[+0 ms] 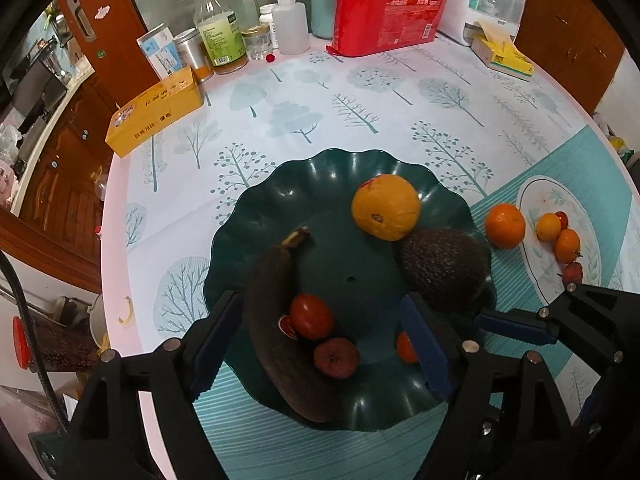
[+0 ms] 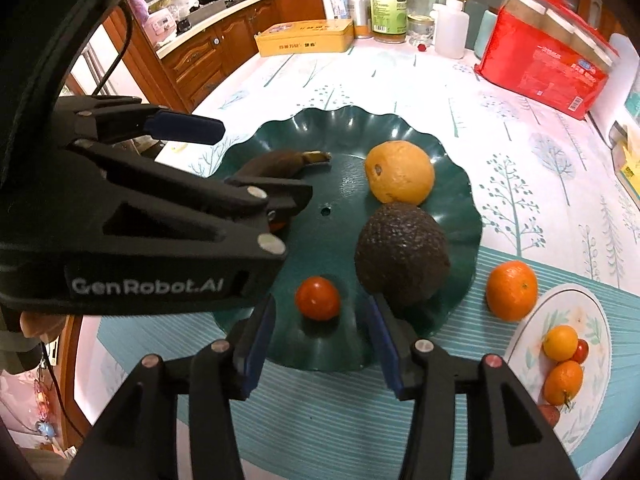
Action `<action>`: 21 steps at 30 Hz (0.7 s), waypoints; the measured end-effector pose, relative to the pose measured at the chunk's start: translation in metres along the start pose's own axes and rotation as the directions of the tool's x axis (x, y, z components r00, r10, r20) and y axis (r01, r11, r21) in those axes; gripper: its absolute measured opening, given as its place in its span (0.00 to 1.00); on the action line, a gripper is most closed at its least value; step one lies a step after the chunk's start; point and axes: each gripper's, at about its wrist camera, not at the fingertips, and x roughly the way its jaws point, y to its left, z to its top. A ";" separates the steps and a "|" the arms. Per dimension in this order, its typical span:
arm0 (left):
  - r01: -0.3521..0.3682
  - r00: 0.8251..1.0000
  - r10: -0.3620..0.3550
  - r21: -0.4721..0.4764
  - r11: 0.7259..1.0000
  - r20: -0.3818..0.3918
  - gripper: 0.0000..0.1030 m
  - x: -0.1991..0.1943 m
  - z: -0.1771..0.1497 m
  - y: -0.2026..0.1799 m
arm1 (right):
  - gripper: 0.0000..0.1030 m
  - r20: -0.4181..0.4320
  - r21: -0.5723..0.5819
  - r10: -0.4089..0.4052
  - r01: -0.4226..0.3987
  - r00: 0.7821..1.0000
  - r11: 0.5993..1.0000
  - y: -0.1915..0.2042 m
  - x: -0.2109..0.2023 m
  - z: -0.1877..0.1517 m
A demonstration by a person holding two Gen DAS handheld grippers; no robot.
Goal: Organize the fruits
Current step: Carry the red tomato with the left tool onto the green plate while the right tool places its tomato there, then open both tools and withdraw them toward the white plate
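Observation:
A dark green scalloped plate (image 1: 256,216) (image 2: 460,200) holds a blackened banana (image 1: 276,344) (image 2: 276,162), a large orange (image 1: 386,207) (image 2: 400,177), an avocado (image 1: 444,268) (image 2: 402,254), a red tomato (image 1: 311,317), a dark lychee (image 1: 335,358) and a second small tomato (image 1: 405,347) (image 2: 318,298). My left gripper (image 1: 320,344) is open above the plate, with its jaws either side of the tomato and lychee. My right gripper (image 2: 320,320) is open around the second small tomato, not touching it. A tangerine (image 1: 505,226) (image 2: 512,290) lies on the cloth beside the plate.
A white floral plate (image 1: 532,200) (image 2: 596,312) at the right holds small oranges, a cherry tomato and a lychee. At the table's back stand a yellow tin (image 1: 156,110), bottles, jars, a red package (image 1: 390,8) and a tissue box (image 1: 504,54).

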 end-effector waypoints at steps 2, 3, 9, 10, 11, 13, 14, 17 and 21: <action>-0.002 1.000 0.002 0.004 1.000 0.003 0.78 -0.004 -0.002 -0.004 | 0.47 0.013 0.002 -0.003 0.003 1.000 1.000 -0.001 -0.005 -0.001; -0.005 1.000 0.005 0.007 1.000 0.005 0.78 -0.006 -0.002 -0.006 | 0.47 0.020 0.005 -0.001 0.001 1.000 1.000 -0.002 -0.007 -0.001; -0.003 0.999 0.003 0.014 1.000 0.036 0.78 -0.026 -0.005 -0.018 | 0.47 0.065 0.014 -0.004 0.004 0.998 1.000 -0.005 -0.026 -0.004; -0.001 0.999 0.001 0.013 1.000 0.041 0.78 -0.029 -0.005 -0.019 | 0.47 0.075 0.017 -0.007 0.005 0.997 1.000 -0.006 -0.030 -0.005; 0.002 0.999 -0.002 0.010 1.000 0.049 0.78 -0.033 -0.004 -0.021 | 0.47 0.085 0.022 -0.009 0.007 0.996 1.000 -0.007 -0.035 -0.006; 0.011 0.998 -0.012 0.011 1.000 0.069 0.78 -0.043 -0.003 -0.027 | 0.47 0.101 0.035 -0.014 0.010 0.995 0.999 -0.010 -0.044 -0.009; 0.014 0.997 -0.015 0.014 1.000 0.078 0.78 -0.047 -0.003 -0.030 | 0.47 0.113 0.042 -0.019 0.014 0.993 0.999 -0.012 -0.050 -0.011; 0.020 0.994 -0.023 0.028 0.999 0.111 0.80 -0.061 -0.001 -0.043 | 0.47 0.140 0.063 -0.032 0.023 0.990 0.998 -0.020 -0.062 -0.018; 0.030 0.987 -0.037 0.046 0.998 0.154 0.84 -0.078 -0.001 -0.062 | 0.47 0.173 0.105 -0.052 0.034 0.984 0.994 -0.036 -0.081 -0.031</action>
